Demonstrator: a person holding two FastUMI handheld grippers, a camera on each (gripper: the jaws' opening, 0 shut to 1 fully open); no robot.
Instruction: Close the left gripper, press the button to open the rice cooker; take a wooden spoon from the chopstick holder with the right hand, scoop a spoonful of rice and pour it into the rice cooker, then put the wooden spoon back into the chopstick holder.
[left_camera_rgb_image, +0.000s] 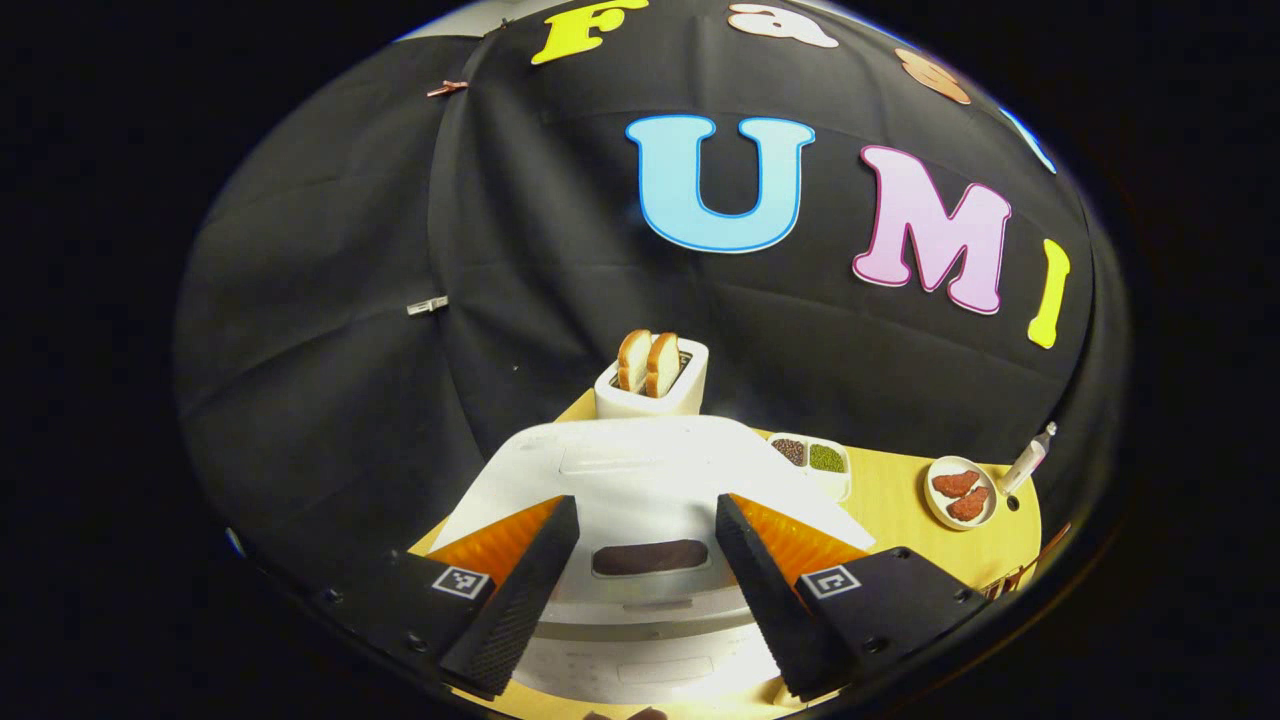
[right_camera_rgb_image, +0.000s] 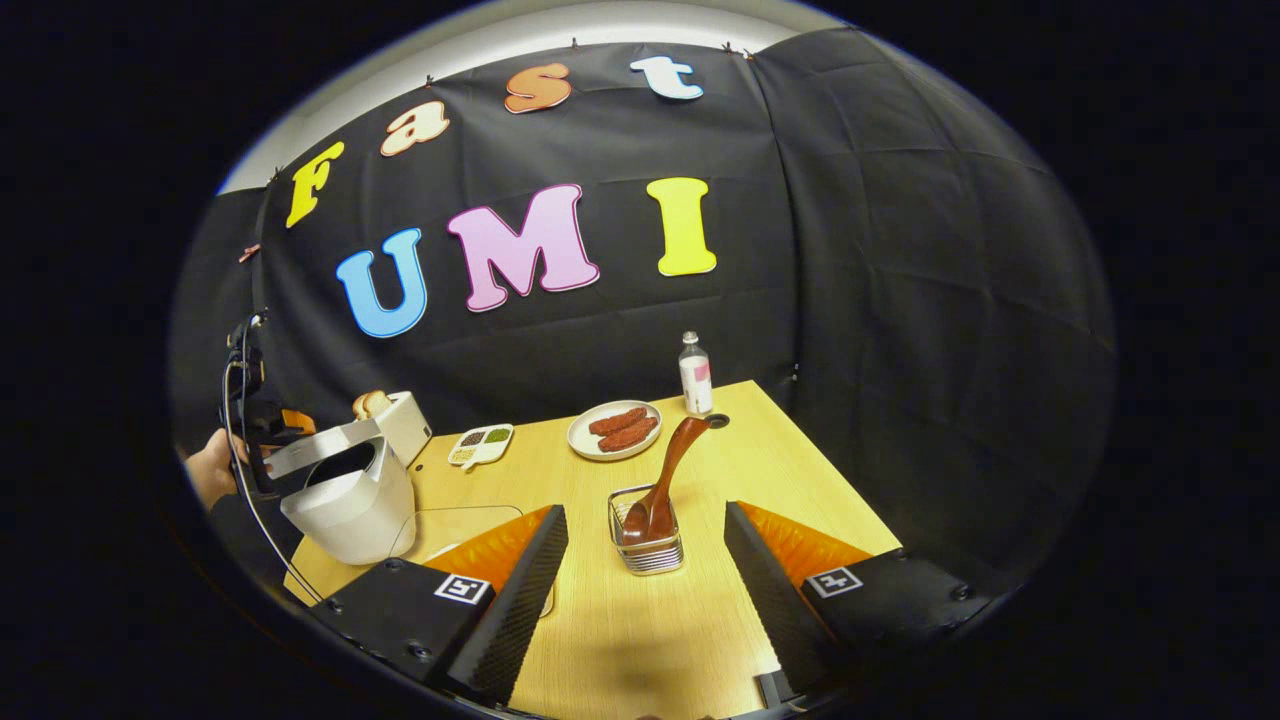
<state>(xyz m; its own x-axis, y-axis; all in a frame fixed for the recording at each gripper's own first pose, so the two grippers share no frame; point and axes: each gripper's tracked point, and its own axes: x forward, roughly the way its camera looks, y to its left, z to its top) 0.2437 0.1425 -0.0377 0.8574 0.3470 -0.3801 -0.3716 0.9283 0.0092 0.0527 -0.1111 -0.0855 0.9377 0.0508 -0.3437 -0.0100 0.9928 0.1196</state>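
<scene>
The white rice cooker (left_camera_rgb_image: 640, 480) sits right under my left gripper (left_camera_rgb_image: 640, 600), whose fingers stand open on either side of a dark slot (left_camera_rgb_image: 650, 557) at the cooker's front. In the right gripper view the rice cooker (right_camera_rgb_image: 350, 505) stands at the table's left with its lid tilted up over a dark gap, and a hand (right_camera_rgb_image: 210, 470) holds the left gripper (right_camera_rgb_image: 262, 425) above it. A brown wooden spoon (right_camera_rgb_image: 668, 470) leans in the wire chopstick holder (right_camera_rgb_image: 648, 550), just ahead of my right gripper (right_camera_rgb_image: 645, 600), which is open and holds nothing.
A toaster (left_camera_rgb_image: 655, 390) with bread stands behind the cooker. A divided dish of beans (right_camera_rgb_image: 482, 443), a plate of meat (right_camera_rgb_image: 615, 428) and a small bottle (right_camera_rgb_image: 695, 375) stand at the back. A clear container (right_camera_rgb_image: 470, 515) sits beside the cooker, partly behind my right gripper's finger.
</scene>
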